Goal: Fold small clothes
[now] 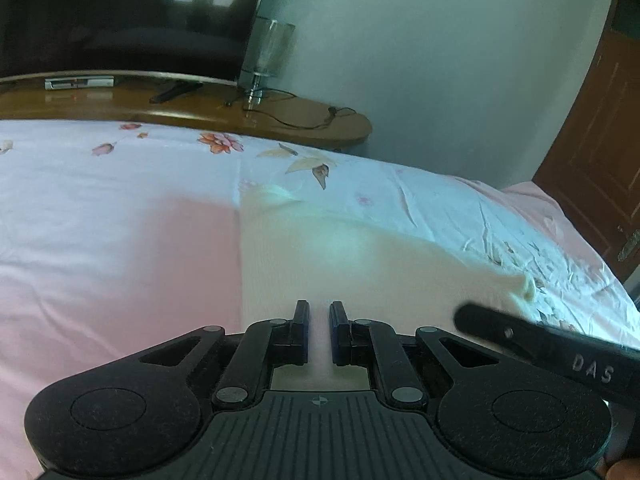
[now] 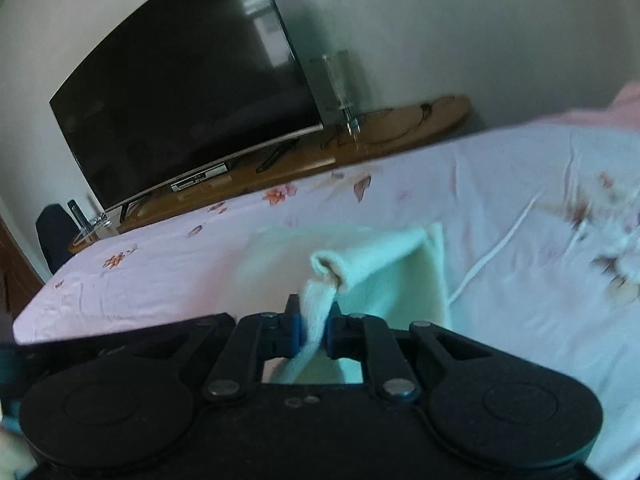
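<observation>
Right claw point(image 2: 315, 330) pinching pale knit garment point(image 2: 384, 268), floral bedsheet point(image 2: 500, 184)

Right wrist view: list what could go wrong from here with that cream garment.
1. The right gripper pinches only a thin strip of the cream garment; it might slip free when lifted.
2. The sleeve cuff is bunched, so the fold may come out lumpy.
3. The bedsheet is wrinkled underneath and could drag along.

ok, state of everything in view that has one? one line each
left tool: shut on the pale cloth's near edge
right tool: shut on a bunched strip of the cloth
cloth: cream, lying on the bed, partly folded, cuff end rolled over
bed sheet: spread, creased to the right
television: screen dark
glass lamp: unlit
</observation>
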Demonstrator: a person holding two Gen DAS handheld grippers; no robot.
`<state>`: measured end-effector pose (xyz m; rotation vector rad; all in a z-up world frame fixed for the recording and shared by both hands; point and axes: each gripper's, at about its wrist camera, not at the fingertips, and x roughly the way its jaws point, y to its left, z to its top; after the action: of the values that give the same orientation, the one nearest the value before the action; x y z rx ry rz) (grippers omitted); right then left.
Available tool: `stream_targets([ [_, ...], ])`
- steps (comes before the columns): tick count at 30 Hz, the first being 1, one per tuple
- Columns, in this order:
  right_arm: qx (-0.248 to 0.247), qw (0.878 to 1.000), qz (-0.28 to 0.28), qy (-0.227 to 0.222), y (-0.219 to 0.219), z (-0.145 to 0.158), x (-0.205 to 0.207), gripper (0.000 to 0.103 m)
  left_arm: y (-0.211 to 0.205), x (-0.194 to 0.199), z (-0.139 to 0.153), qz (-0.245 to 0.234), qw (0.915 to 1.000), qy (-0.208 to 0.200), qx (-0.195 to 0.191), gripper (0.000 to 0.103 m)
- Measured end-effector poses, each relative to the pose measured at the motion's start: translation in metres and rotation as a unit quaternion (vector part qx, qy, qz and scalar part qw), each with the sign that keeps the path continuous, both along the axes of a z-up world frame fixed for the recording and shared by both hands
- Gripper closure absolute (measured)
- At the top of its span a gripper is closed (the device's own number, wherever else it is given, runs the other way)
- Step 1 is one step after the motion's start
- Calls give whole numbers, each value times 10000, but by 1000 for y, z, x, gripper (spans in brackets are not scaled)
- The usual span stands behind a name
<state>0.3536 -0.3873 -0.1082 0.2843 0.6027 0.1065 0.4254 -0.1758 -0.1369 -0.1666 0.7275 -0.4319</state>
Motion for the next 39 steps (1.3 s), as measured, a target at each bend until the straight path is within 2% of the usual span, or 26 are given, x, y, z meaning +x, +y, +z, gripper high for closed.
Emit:
stream_targets([
  [3, 25, 9992, -183, 359, -19, -15, 0, 91, -7, -1, -10, -143, 9998, 96, 71, 94],
  [5, 256, 9955, -359, 835, -32, -40, 6, 90, -13, -6, -15, -204, 9997, 92, 139, 94],
  [6, 312, 9952, -419, 825, -34, -46, 6, 90, -15, -10, -15, -232, 9995, 72, 203, 94],
  [8, 231, 9957, -484, 757, -31, -41, 3, 87, -16, -15, -14, -304, 9991, 127, 263, 94],
  [9, 246, 9955, -468, 782, -29, -37, 2, 80, -13, -17, -12, -299, 9991, 210, 200, 94],
  [11, 466, 9941, -367, 912, -33, -30, -4, 74, -5, -22, -9, -262, 9993, 261, 105, 94],
  [15, 522, 9917, -304, 1131, -32, -31, -27, 73, 6, -32, -12, -267, 9992, 287, 117, 94],
  [17, 406, 9912, -241, 1236, -25, -35, -34, 77, 6, -36, -17, -294, 9990, 279, 166, 94],
  [19, 177, 9924, -268, 1190, -19, -37, -37, 85, 6, -39, -18, -282, 9990, 299, 158, 94],
  [20, 98, 9933, -256, 1127, -16, -36, -37, 94, 5, -40, -18, -286, 9990, 307, 153, 94],
  [25, -564, 9962, -205, 635, -8, -7, -33, 95, -1, -45, -15, -379, 9985, 391, 73, 94],
  [27, -736, 9942, -266, 735, -11, -8, -31, 95, -5, -47, -17, -404, 9981, 453, 87, 94],
  [29, -799, 9908, -329, 1044, -16, -24, -32, 95, -6, -50, -22, -396, 9976, 564, 58, 94],
  [30, -895, 9880, -367, 1204, -17, -36, -32, 95, -6, -51, -26, -403, 9971, 641, 42, 94],
  [32, -830, 9894, -449, 1100, -20, -45, -38, 95, -5, -58, -30, -394, 9976, 565, 47, 94],
  [34, -802, 9890, -453, 1153, -18, -41, -36, 94, -4, -59, -27, -410, 9973, 599, 78, 94],
  [36, -839, 9886, -477, 1152, -19, -32, -37, 79, -1, -58, -20, -398, 9971, 641, 30, 94],
  [39, -542, 9935, -561, 831, -24, -13, -41, 77, 2, -51, -8, -341, 9979, 548, 1, 94],
])
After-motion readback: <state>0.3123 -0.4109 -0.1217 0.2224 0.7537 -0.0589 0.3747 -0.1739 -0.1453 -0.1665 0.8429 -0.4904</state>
